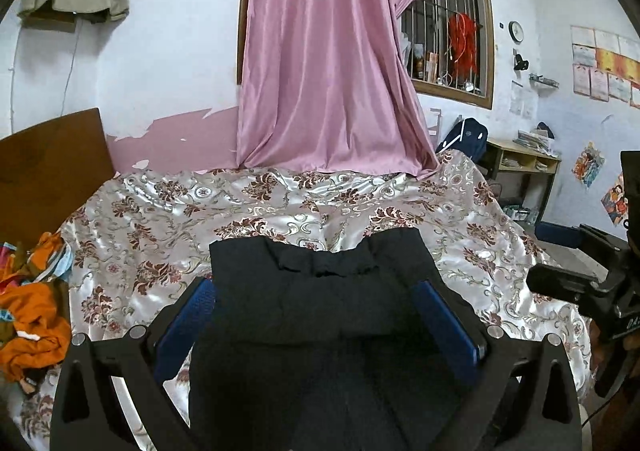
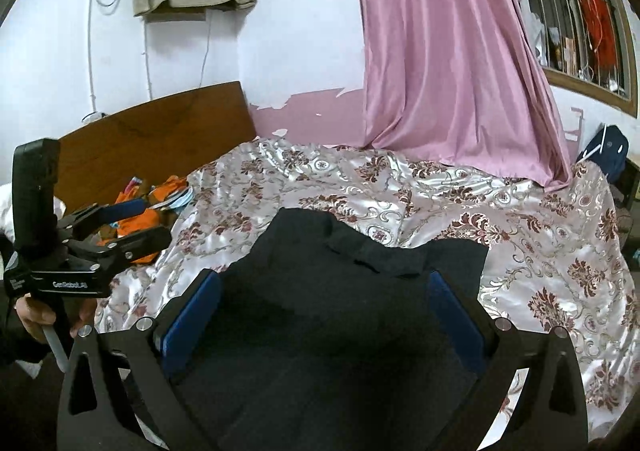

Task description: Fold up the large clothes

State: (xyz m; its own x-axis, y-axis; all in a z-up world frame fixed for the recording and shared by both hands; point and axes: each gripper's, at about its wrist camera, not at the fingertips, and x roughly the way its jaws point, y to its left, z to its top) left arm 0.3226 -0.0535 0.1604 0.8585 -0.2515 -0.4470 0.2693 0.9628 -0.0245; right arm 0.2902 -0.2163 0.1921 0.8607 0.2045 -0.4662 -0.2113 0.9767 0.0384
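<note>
A bed (image 1: 160,211) covered by a shiny floral bedspread (image 1: 460,211) fills the middle of both views, with a pink curtain (image 1: 320,51) hanging down the wall behind it at top centre. A wooden headboard (image 2: 160,123) stands at the left edge of the bed.

The black garment (image 1: 320,291) I am folding lies on the bedspread in the lower centre of each view, already doubled into a roughly rectangular block. Its far edge is uneven, with a small crumpled ridge in the middle (image 2: 380,251).

My left tool (image 1: 320,315) hovers over the garment with its blue-padded jaws spread wide, gripping nothing. My right tool (image 2: 324,311) is just as wide apart and also has nothing in it. In the right wrist view the left tool appears at the left edge (image 2: 120,227), apart from the cloth; whether it is above or level with it I cannot tell.

A heap of orange clothes (image 1: 36,315) sits at the left of the bed, well apart from the garment.

My judgement: the next fold calls for each tool to come down on one near corner and pinch every layer together. I should lift both sides evenly and carry them toward the far edge. I would flatten the ridge first, since the slippery bedspread may let the block slide.
</note>
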